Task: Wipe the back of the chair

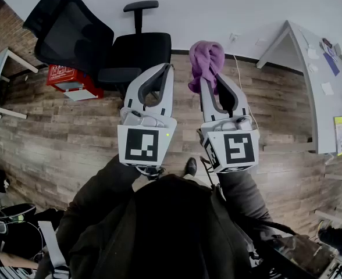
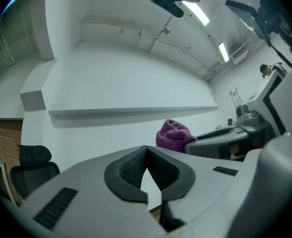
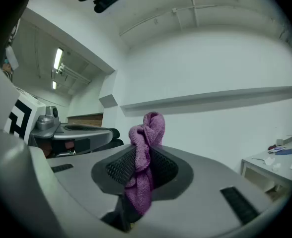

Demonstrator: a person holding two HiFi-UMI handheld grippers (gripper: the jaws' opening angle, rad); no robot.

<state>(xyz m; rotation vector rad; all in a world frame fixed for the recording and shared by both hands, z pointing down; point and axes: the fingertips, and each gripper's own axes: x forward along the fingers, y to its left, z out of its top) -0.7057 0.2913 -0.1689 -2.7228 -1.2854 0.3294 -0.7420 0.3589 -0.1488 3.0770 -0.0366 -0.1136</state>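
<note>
The right tongs (image 3: 145,150) pinch a purple cloth (image 3: 148,128). The left tongs (image 2: 147,150) are closed with nothing in them. The black chair (image 1: 78,36) stands well apart from both.

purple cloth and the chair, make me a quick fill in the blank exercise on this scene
1. The right gripper is shut on a ____ cloth.
2. The left gripper has its jaws together, with ____ between them.
3. The chair ahead of the grippers is ____ in colour.
4. On the floor beside the chair sits a ____ box.

Missing words: purple; nothing; black; red
</note>
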